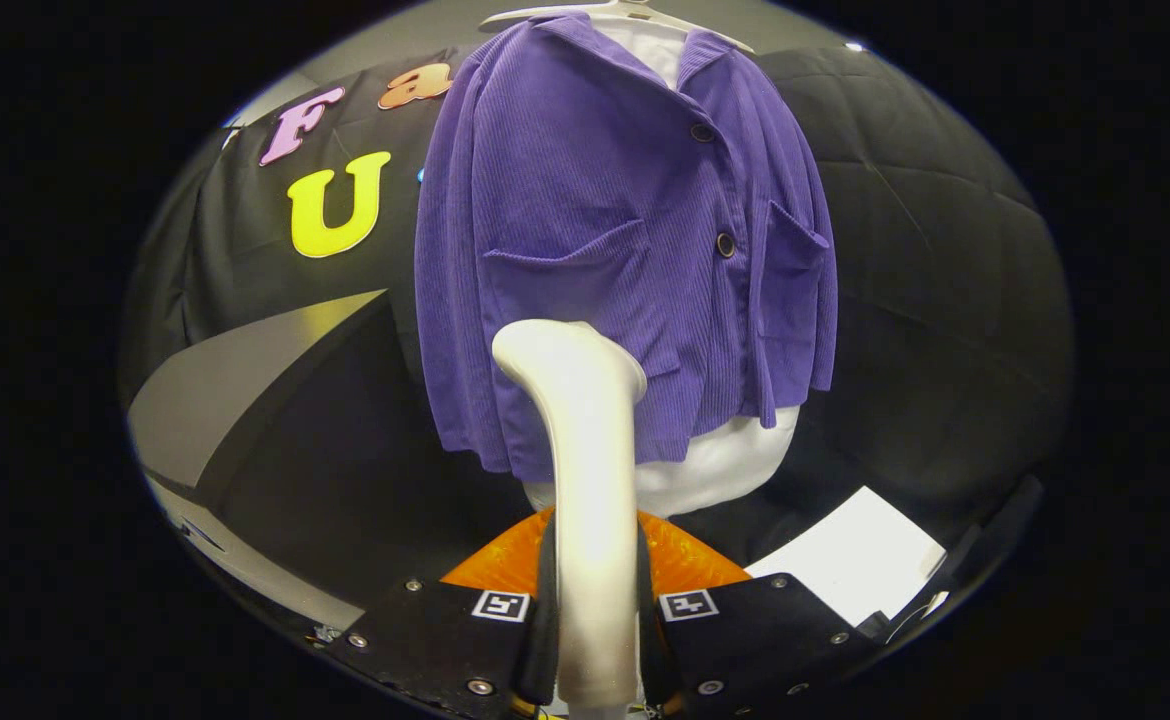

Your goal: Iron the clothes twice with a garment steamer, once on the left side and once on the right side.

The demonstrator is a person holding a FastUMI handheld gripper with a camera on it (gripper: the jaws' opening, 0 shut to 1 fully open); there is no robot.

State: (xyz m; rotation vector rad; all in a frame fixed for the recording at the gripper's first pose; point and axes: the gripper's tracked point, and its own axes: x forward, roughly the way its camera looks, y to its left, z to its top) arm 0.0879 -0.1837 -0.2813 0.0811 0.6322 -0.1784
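Observation:
A purple corduroy jacket (pixel 605 230) hangs on a pale hanger (pixel 615 12) over a white undergarment (pixel 725 465), in front of the black cloth wall. My gripper (pixel 593 610) is shut on the handle of a white garment steamer (pixel 585 460), which rises upright between the fingers. The steamer's head (pixel 565 350) sits against or just in front of the jacket's lower part, below the left chest pocket; contact cannot be told.
A grey surface with a dark side (pixel 235 400) slopes away beside the jacket on the left. An orange object (pixel 685 560) lies just beyond the fingers. A white sheet (pixel 855 560) lies to the right of it.

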